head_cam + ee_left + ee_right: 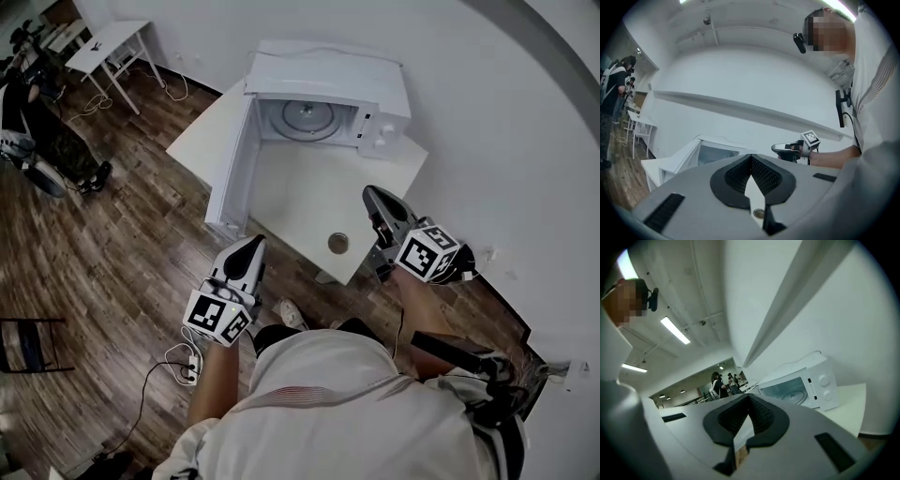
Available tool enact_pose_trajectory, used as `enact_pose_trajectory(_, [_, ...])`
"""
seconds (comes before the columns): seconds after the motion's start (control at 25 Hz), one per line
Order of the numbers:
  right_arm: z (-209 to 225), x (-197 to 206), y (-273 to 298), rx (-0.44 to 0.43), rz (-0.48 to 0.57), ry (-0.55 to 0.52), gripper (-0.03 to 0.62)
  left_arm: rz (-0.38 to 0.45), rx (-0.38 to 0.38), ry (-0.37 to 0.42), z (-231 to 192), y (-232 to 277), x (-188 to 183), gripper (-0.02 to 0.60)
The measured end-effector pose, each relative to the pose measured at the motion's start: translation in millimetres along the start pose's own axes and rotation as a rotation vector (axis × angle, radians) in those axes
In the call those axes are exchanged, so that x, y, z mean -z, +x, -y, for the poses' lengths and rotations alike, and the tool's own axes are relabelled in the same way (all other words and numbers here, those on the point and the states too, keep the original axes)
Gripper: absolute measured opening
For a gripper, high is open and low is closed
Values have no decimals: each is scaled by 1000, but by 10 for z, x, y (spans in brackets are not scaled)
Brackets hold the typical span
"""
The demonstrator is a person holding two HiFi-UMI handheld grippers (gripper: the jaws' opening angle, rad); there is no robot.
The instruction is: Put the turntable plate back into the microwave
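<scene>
1. The left gripper (751, 158) has its two black fingers (735, 177) pressed together at the tips. Nothing is between them.
2. The right gripper (749, 398) has its fingers (763, 417) pressed together too. It holds nothing.
3. Both grippers are up in the air and point toward the microwave (380, 84). The left one is just past the front edge of the table (300, 206), near the end of the open door (232, 159). The right one is over the table's front right corner.
4. A small round thing (337, 243) lies on the table close to the front edge, between the two grippers. It may be a little cap or knob, but it is too small to tell.
5. The microwave sits at the back of the table. Its door swings wide open along the table's left edge.
6. The turntable plate (307, 116) lies flat inside the microwave, in the middle of its floor.
7. The person in a white shirt (328, 394) stands on the brown wood floor (122, 234) in front of the table.
</scene>
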State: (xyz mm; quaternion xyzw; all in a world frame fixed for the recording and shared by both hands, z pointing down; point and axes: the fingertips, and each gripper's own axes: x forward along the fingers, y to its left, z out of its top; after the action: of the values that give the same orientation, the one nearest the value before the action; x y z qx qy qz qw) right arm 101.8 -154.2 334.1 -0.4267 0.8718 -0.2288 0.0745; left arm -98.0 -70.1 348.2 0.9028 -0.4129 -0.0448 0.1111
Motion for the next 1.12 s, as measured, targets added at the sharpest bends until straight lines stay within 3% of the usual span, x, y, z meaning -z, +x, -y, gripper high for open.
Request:
enact_pose_trajectory(0.2, [-207, -154, -528, -24, 16, -170, 5, 12, -21, 28, 441, -13, -81, 11])
enact_pose_trajectory(0.36, [-306, -222, -985, -42, 31, -238, 5, 3, -41, 46, 903, -73, -41, 11])
enact_pose_trajectory(0.76, [-484, -345, -1776, -98, 62, -264, 5, 9, -85, 113, 1648, -184, -162, 11])
enact_pose_trajectory(1.12, [-625, -360, -1895, -82, 76, -272, 5, 20, -57, 127, 1769, -243, -254, 11])
